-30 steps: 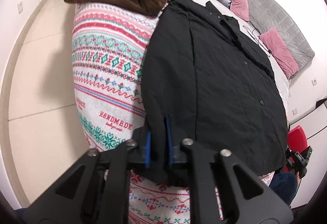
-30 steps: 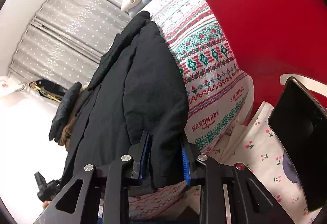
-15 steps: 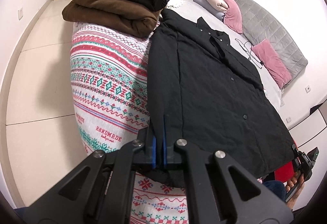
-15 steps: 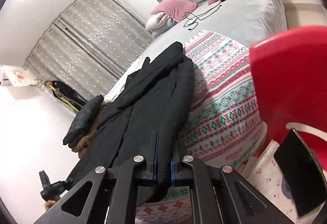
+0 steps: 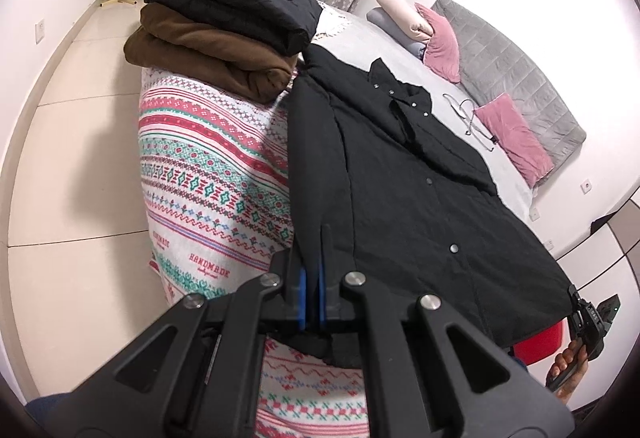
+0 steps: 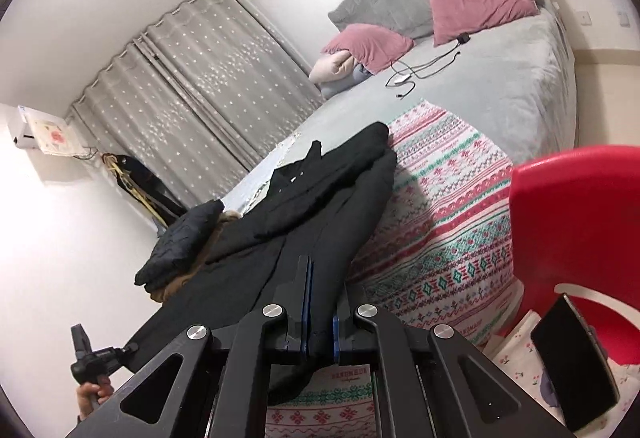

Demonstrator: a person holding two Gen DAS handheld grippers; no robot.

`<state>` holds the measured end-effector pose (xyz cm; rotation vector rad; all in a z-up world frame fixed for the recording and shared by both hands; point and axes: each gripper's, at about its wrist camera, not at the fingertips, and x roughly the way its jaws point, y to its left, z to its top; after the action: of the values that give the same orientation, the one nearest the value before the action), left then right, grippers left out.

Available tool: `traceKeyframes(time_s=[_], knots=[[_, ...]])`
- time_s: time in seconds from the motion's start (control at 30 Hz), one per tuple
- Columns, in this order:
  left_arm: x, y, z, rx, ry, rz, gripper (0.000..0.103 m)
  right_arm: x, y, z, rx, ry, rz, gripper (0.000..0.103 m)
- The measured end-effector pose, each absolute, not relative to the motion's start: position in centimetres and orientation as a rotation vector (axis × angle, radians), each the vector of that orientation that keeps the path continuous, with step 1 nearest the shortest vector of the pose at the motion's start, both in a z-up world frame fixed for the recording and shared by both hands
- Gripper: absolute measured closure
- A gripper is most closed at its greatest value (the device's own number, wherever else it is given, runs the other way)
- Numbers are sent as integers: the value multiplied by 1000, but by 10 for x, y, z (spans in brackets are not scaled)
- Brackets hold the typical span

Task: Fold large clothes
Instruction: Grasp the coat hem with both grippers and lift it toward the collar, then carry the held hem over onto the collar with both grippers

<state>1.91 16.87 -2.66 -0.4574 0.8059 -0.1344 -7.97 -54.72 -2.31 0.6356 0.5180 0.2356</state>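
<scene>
Both grippers, left (image 5: 312,270) and right (image 6: 320,302), clench the hem of a black coat (image 5: 400,178) spread across a patterned blanket (image 5: 208,174) on the grey bed (image 6: 500,86) by curtains (image 6: 192,78).

Long black quilted coat with silver snap buttons (image 5: 400,174): spread front-up along the bed, collar toward 12 o'clock, hem toward 6 o'clock in the left wrist view. Snaps run down the centre placket. Both hem corners are raised off the patterned cover, the fabric pulled taut between them. One sleeve lies folded along the body at the 9 o'clock edge. In the right wrist view the coat (image 6: 320,222) stretches away toward 12 o'clock.
</scene>
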Motion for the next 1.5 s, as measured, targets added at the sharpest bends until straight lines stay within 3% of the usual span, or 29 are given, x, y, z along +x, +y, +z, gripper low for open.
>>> traceKeyframes(time_s=[0.83, 1.07, 1.27, 1.5], knots=[[-85, 182, 76, -521, 564, -187, 98, -193, -550, 78, 624, 281, 322, 96], [-49, 190, 62, -581, 616, -157, 98, -175, -550, 73, 650, 318, 286, 96], [-12, 186, 89, -600, 563, -147, 98, -141, -552, 85, 710, 256, 286, 96], [117, 173, 118, -574, 595, -12, 98, -46, -560, 104, 830, 223, 239, 96]])
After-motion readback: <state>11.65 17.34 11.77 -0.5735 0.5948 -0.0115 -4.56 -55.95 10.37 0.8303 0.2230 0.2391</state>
